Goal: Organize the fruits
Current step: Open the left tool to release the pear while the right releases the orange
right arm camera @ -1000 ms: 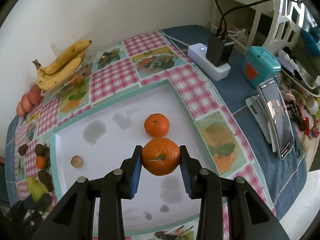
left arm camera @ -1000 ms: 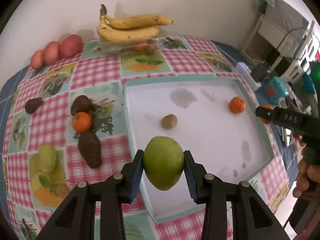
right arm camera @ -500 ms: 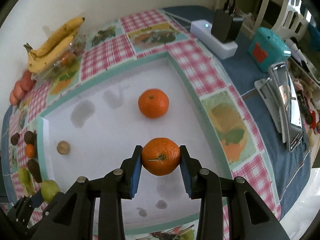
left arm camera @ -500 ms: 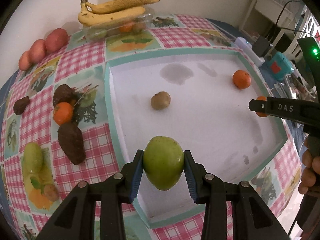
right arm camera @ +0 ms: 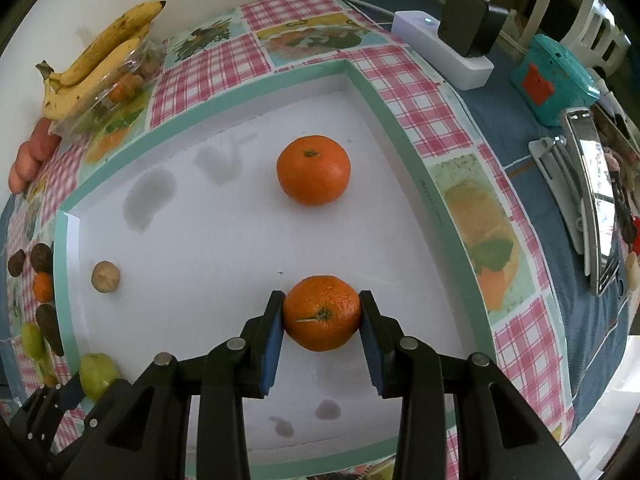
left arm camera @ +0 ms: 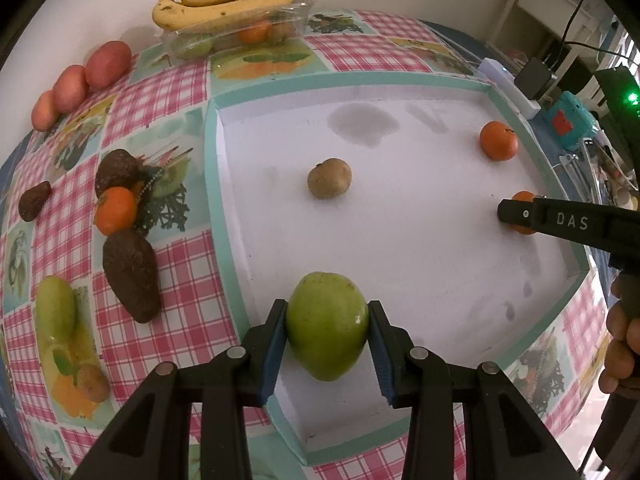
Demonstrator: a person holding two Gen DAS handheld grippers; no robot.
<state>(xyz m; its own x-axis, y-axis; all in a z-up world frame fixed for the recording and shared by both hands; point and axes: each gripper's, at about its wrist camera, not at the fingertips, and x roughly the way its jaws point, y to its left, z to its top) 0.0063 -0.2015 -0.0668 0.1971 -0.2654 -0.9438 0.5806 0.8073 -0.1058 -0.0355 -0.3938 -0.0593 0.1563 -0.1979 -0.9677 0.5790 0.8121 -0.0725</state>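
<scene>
Left gripper (left arm camera: 327, 344) clamps the green pear (left arm camera: 327, 326), right gripper (right arm camera: 322, 330) the orange (right arm camera: 322, 312): I'd ease both onto the white tray (left arm camera: 400, 216) before unclamping.

I see a smooth, faintly glossy green apple (left arm camera: 326, 326) and a dimpled-skinned mandarin (right arm camera: 322, 312) between ribbed blue pads (left arm camera: 273, 354). The white tray (left arm camera: 420, 248) at centre looks matt; the checked tablecloth (left arm camera: 176, 92) has a wipeable sheen.
</scene>
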